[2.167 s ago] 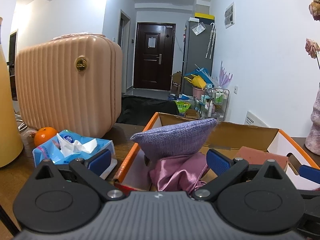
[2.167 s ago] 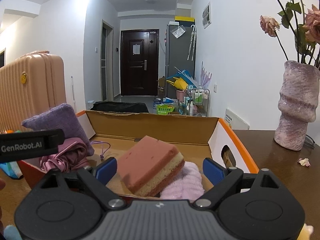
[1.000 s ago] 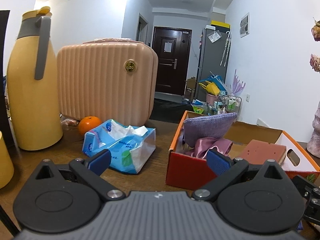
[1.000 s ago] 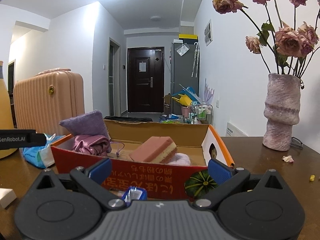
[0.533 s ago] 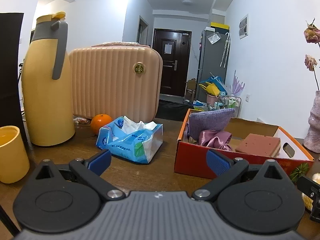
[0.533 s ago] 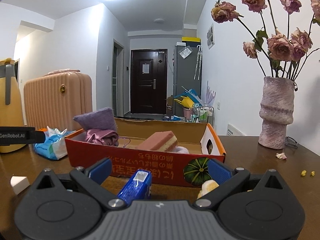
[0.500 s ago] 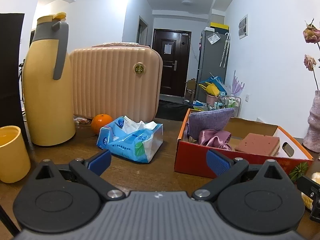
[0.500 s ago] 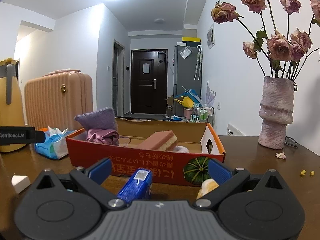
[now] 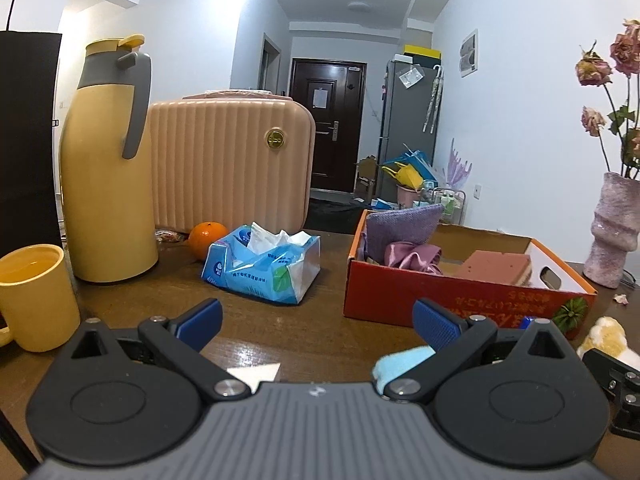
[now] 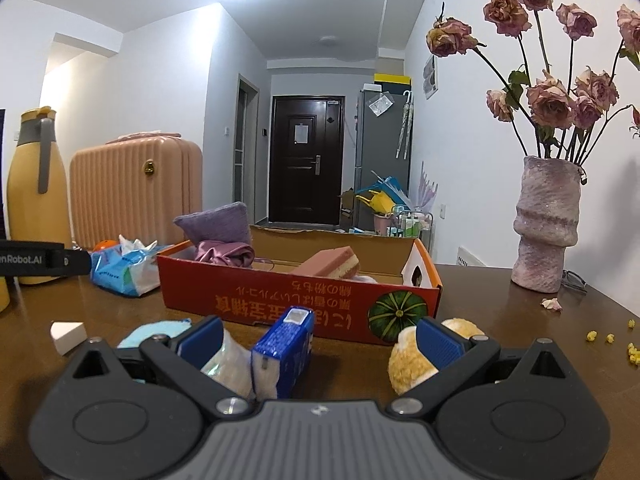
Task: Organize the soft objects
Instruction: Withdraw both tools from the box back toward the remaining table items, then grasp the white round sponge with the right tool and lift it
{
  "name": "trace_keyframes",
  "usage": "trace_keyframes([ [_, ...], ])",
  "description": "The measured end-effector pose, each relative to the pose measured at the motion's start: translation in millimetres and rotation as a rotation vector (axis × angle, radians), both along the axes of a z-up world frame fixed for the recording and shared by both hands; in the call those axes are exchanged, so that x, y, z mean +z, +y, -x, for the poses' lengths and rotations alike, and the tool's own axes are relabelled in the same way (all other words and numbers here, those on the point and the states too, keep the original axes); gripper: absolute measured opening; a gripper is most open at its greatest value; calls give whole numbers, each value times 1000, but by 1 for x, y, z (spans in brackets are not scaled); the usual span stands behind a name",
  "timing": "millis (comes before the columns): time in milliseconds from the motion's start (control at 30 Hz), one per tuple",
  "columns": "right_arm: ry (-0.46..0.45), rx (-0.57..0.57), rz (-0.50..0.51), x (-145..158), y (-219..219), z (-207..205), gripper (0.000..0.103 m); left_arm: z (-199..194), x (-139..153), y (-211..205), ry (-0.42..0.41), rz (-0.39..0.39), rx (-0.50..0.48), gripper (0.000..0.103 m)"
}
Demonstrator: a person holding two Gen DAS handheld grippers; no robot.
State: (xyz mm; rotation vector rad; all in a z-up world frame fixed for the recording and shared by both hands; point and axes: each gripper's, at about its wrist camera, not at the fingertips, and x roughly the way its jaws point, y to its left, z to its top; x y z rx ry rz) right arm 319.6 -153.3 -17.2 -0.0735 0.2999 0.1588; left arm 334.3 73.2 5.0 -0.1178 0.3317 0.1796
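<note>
Pulled back from the box [image 10: 300, 300] since the earlier views: both tongs now low over the bench [image 9: 280, 320], box well ahead at centre frame, loose items newly showing in the foreground. Left tongs [image 9: 316, 320] spread wide, holding nothing; right tongs [image 10: 318, 336] likewise apart and empty.

Already inside the box: purple pillow [image 10: 216, 222] and pink satin cloth [image 10: 226, 254] at its left end, sponge block [image 10: 330, 266] near the middle.

Left on the bench, lower centre of the right view: plush toy [image 10: 412, 356] just beside the right pad, blue packet [image 10: 286, 348] between the pads, pale wrapped bundle [image 10: 228, 360] touching the packet's left side, light blue cloth [image 10: 154, 332] behind the left pad. White wedge [image 10: 68, 334] at lower left, kind unclear.

Plush toy likely light and squashy, with fuzzy pile giving good friction; best pinched across the thick middle, deep enough not to slide off the fluff. Blue packet probably soft tissue under slick wrap; better gripped across the narrow sides, gently, to avoid slipping. Cloth limp; needs bunching at a fold.
</note>
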Motion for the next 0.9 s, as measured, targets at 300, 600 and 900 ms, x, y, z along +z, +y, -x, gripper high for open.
trace_keyframes([
  [300,9,15,15,1,-1,19,103,30,2,0,-6,3,-28,103],
  [600,16,38,15,1,0,36,103,55,3,0,-9,3,-59,103],
  [900,17,41,25,1,2,41,103,58,3,0,0,2,-60,103],
])
